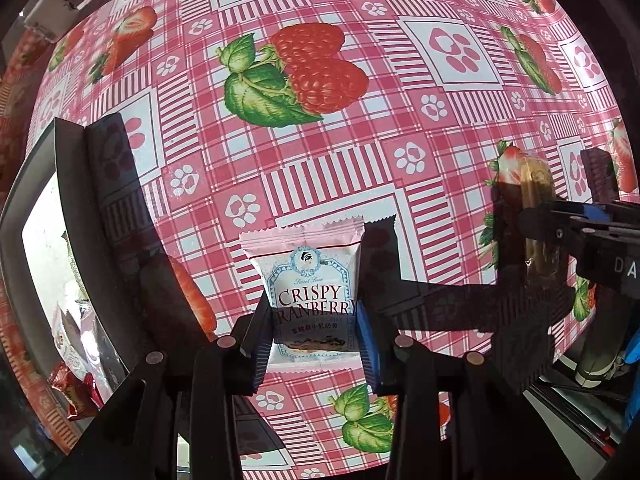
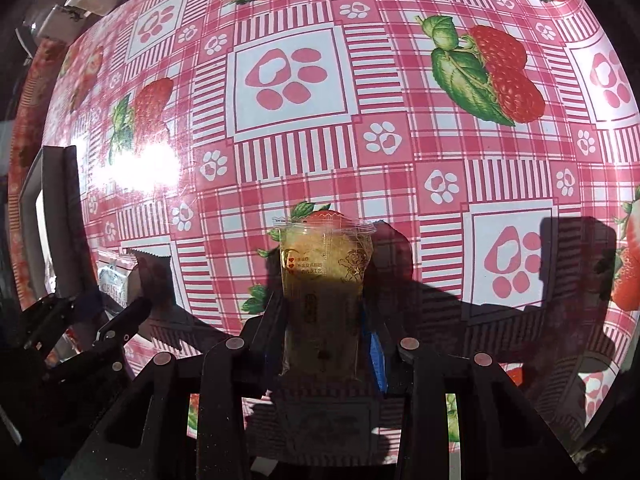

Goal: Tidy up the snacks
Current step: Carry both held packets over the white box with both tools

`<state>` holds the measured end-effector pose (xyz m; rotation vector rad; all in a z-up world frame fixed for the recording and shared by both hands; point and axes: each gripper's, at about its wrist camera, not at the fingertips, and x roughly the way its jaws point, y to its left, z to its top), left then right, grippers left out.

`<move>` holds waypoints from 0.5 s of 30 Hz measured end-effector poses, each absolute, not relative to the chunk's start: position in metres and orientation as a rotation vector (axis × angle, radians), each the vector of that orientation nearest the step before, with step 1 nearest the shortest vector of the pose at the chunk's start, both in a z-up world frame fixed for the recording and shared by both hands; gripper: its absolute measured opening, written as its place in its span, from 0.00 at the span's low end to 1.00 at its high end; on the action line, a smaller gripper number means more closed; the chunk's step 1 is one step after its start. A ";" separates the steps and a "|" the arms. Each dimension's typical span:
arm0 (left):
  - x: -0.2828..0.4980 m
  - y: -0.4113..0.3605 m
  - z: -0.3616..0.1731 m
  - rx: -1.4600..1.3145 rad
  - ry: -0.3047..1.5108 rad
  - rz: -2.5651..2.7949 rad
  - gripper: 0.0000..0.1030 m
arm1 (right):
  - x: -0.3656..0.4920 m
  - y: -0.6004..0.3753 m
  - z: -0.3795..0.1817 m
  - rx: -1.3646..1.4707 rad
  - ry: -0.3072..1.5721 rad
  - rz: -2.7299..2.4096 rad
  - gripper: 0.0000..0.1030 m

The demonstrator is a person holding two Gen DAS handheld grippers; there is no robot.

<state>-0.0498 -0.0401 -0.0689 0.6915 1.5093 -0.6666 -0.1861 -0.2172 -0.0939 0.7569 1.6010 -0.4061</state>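
The left gripper (image 1: 316, 320) is clamped on a white snack pack (image 1: 310, 280), its pads pressing the two side edges, and the pack hangs over the strawberry tablecloth (image 1: 320, 140), apparently lifted clear of it. The right gripper (image 2: 326, 320) is closed likewise on a clear wrapped biscuit (image 2: 326, 276), a golden-brown piece inside see-through film, held above the same cloth. Both snacks look light. The pack is a puffed pillow bag: soft, slick, likely to crumple or slip if squeezed at the crimped ends, so the grip across its middle seems sound. The biscuit probably crumbles under pressure, and its film is slippery; a gentle hold on the flat sides, as now, suits it. At the left edge a dark-walled box (image 1: 72, 208) already holds several wrapped snacks, likely the destination. The pack reads "Sweet Love" in small script and "CRISPY CRANBERRY" in red, with Chinese characters below too small to read. The biscuit's film carries red hearts, a cartoon figure and small Chinese print, illegible.
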 end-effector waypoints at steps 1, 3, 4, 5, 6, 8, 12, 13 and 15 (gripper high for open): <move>-0.051 -0.038 -0.068 0.693 1.511 -0.667 0.40 | -0.188 -0.214 -0.094 0.761 1.604 -0.405 0.37; -0.054 -0.032 -0.065 0.688 1.511 -0.672 0.40 | -0.194 -0.207 -0.094 0.775 1.604 -0.404 0.37; -0.054 -0.031 -0.064 0.684 1.512 -0.675 0.40 | -0.196 -0.204 -0.094 0.781 1.603 -0.404 0.37; -0.055 -0.028 -0.062 0.679 1.512 -0.681 0.40 | -0.200 -0.200 -0.093 0.788 1.600 -0.404 0.37; -0.056 -0.025 -0.060 0.675 1.511 -0.687 0.40 | -0.202 -0.197 -0.092 0.794 1.598 -0.402 0.37; -0.059 -0.020 -0.053 0.666 1.506 -0.699 0.40 | -0.208 -0.190 -0.090 0.801 1.593 -0.396 0.37; -0.063 -0.010 -0.039 0.645 1.492 -0.722 0.40 | -0.216 -0.169 -0.085 0.807 1.591 -0.385 0.37; -0.063 -0.008 -0.035 0.637 1.489 -0.725 0.40 | -0.217 -0.166 -0.083 0.808 1.590 -0.381 0.37; -0.060 0.001 -0.026 0.621 1.481 -0.728 0.40 | -0.218 -0.153 -0.079 0.808 1.586 -0.373 0.37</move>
